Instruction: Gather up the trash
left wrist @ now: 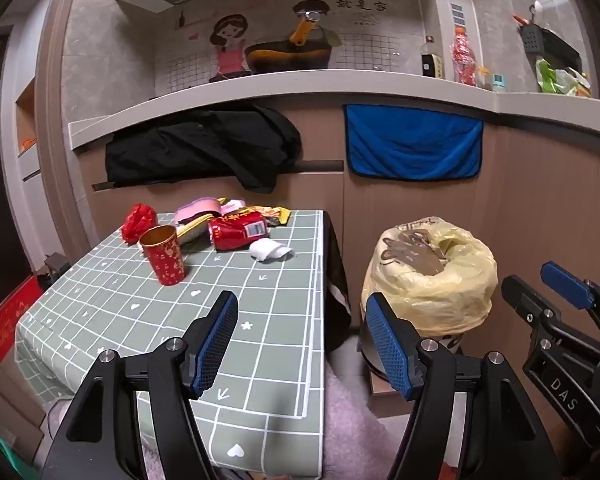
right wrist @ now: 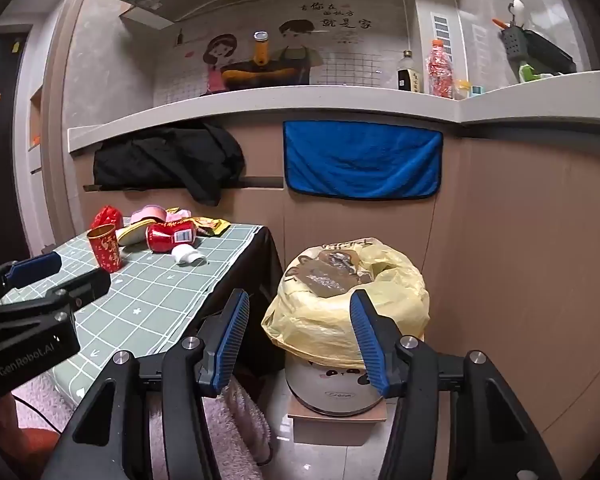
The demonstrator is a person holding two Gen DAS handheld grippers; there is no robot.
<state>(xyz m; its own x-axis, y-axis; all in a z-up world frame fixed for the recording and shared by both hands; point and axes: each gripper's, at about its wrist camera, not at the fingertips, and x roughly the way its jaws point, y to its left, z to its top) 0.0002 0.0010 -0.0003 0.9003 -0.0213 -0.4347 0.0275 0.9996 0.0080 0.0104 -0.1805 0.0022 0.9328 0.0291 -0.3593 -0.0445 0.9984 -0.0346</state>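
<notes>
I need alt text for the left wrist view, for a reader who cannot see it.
Open left tongs hang empty over a green checked table holding a red cup, crushed red can, white tissue and wrappers. A yellow-bagged bin stands right.

Blue towel (right wrist: 362, 160) and black jacket (right wrist: 168, 158) hanging under the counter (right wrist: 260, 100), orange-handled pan (left wrist: 288, 56) above
</notes>
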